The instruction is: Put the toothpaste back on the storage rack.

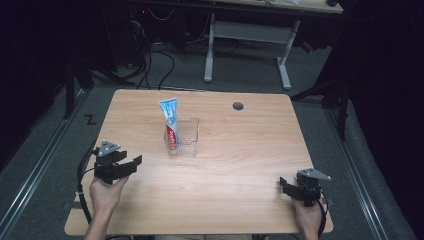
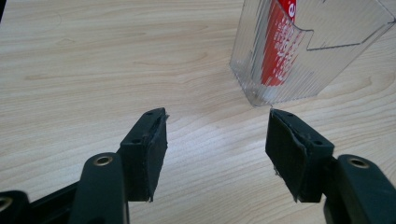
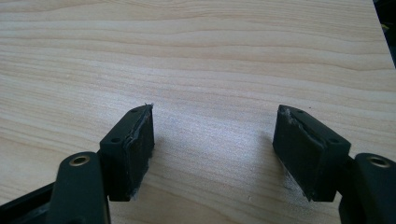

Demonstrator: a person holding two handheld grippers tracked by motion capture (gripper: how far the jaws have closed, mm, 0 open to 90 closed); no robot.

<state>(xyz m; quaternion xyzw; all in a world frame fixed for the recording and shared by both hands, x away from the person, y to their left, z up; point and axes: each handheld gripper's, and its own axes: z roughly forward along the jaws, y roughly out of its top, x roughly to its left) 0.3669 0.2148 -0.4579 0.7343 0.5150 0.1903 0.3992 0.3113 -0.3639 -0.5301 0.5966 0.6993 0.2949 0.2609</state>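
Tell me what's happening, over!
Left tongs open, empty. Right tongs open, empty. Toothpaste tube upright in clear box. Nothing blocking.

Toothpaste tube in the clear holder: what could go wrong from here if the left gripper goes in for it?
1. The toothpaste tube stands tall and leans in the clear holder; a sideways pull could probably tip the light holder over.
2. The left gripper is open, with the holder's corner just ahead of one jaw; moving forward might knock it.
3. The holder's ribbed clear wall blurs the tube's lower end, so a grasp there may be misjudged.
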